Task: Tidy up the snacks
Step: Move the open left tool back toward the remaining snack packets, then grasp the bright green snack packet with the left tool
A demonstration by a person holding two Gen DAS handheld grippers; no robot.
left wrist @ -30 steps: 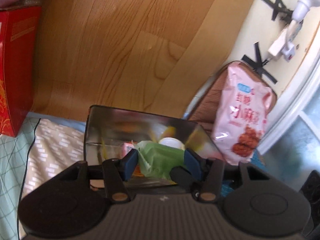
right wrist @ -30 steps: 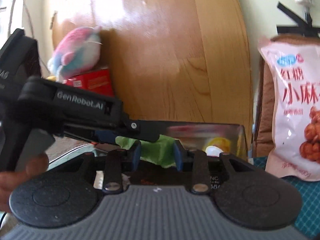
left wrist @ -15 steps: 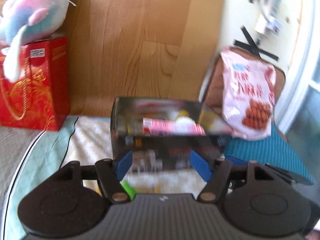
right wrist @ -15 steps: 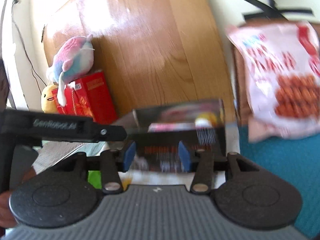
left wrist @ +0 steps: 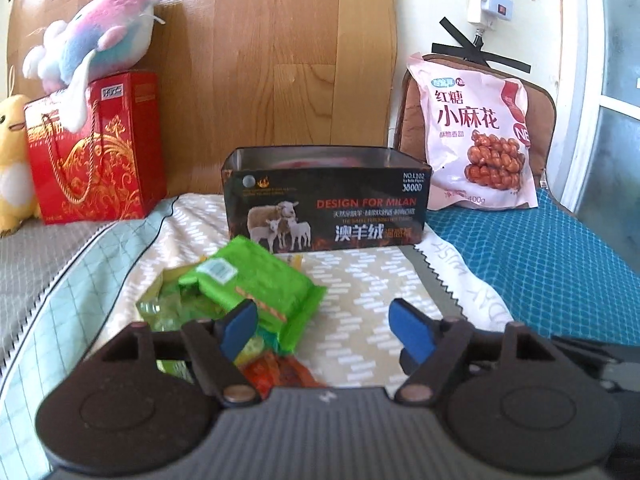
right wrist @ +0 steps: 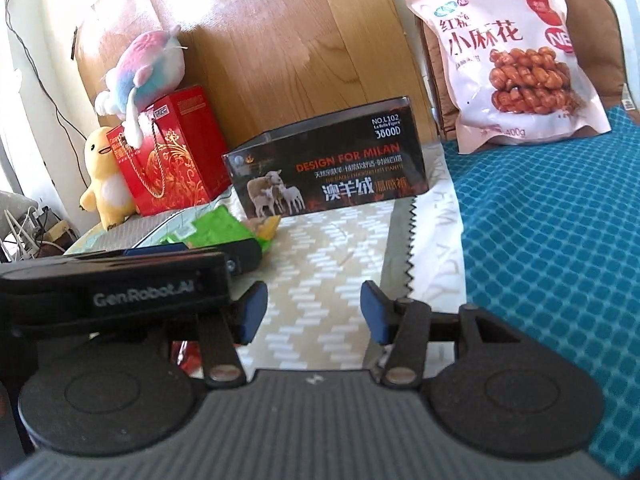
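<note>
Both tools, left tool (left wrist: 325, 322) and right tool (right wrist: 310, 307), are hanging released; I am seeing green snack packs (left wrist: 256, 288) lying before the black box (left wrist: 326, 196).

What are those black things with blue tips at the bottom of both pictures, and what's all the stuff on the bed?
They are tongs that a person holds, one in each hand, each with a small camera looking out along its two blue tips. One picture comes from the left tongs, the other from the right tongs. Both are open and hold nothing. On the patterned cloth stands a dark tin box with sheep on it. In front of it lies a pile of snacks with a green packet on top. A pink snack bag leans on a brown cushion. At the left are a red gift box and soft toys.
</note>
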